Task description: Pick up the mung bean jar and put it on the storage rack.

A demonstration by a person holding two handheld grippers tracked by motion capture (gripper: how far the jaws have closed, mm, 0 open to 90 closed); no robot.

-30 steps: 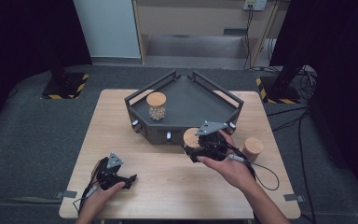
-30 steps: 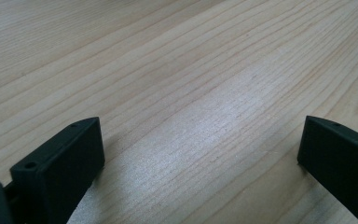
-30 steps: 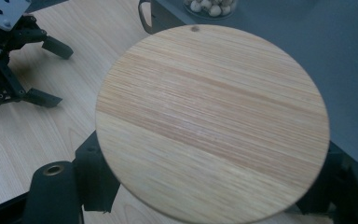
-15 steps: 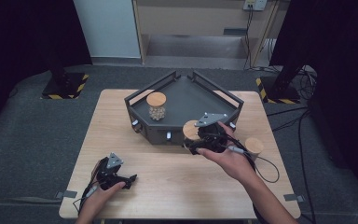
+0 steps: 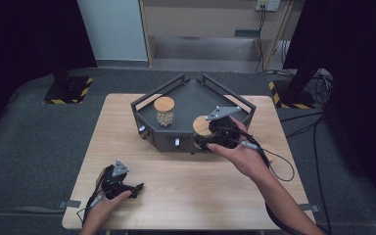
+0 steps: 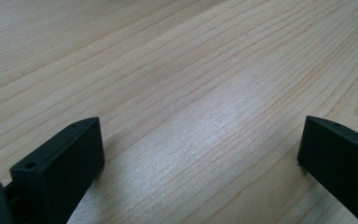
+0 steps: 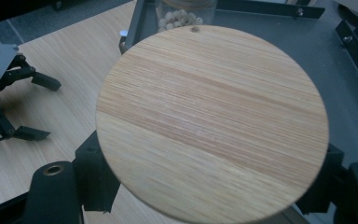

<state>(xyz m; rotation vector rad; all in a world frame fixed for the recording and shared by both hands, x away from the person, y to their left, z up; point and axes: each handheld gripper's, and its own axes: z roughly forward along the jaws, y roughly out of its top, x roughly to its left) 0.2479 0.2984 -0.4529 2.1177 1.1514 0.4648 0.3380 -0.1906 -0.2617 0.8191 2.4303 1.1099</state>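
My right gripper (image 5: 209, 138) is shut on a jar with a round wooden lid (image 5: 201, 126), held above the front edge of the dark grey tray (image 5: 191, 95). In the right gripper view the lid (image 7: 212, 121) hides the jar body, and the black jaws of the right gripper (image 7: 209, 176) clamp it from both sides just under the lid. A second jar (image 5: 164, 111), filled with pale beads and topped by a wooden lid, stands upright in the tray's left half. My left gripper (image 5: 135, 188) rests on the table near the front left, open and holding nothing (image 6: 200, 154).
The tray has raised rails and sits at the back middle of the wooden table (image 5: 186, 196). A third wooden-lidded jar (image 5: 270, 149) is partly hidden behind my right hand and its cable. Dark floor and stands surround the table.
My right hand has lifted the jar off the table and carried it up toward the tray's front edge. The left gripper has stayed still.
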